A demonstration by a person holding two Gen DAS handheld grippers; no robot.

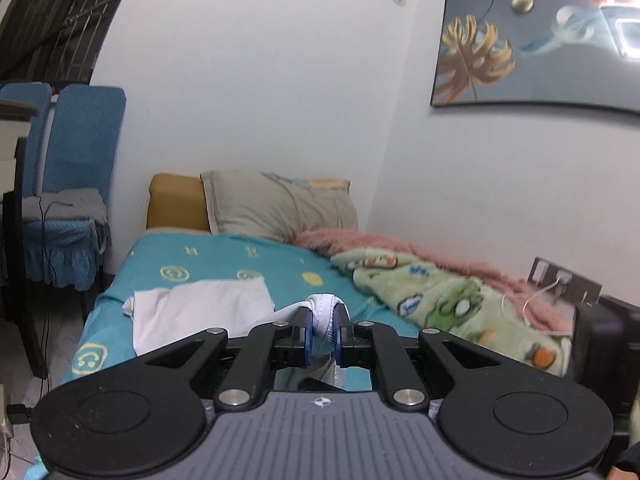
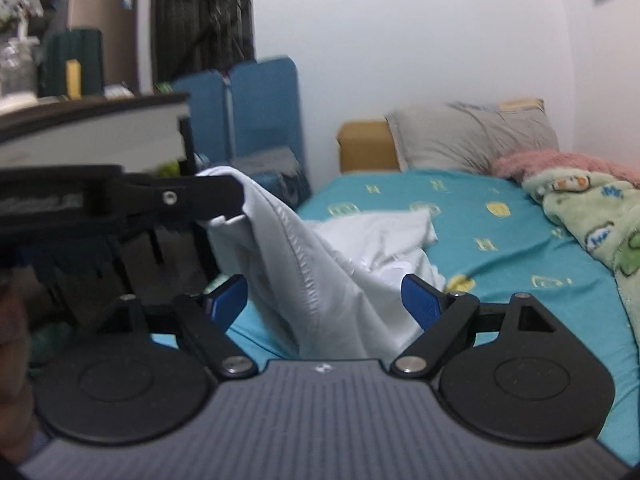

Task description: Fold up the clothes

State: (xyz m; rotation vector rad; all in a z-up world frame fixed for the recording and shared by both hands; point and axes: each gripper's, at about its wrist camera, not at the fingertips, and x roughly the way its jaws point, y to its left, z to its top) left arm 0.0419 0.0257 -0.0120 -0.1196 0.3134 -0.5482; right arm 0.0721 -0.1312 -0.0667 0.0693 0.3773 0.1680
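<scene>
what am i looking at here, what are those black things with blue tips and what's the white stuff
Those are two hand-held tongs; a person carries one in each hand, and each has a camera looking out along its two fingers. One picture is from the left tongs, the other from the right tongs. Both look over a bed with a teal sheet, a grey pillow and a green cartoon blanket. The white stuff is a garment being folded. The left tongs are shut on a bunched edge of it and lift it, as the right view shows. The right tongs are open, with the cloth hanging between their blue pads.
</scene>
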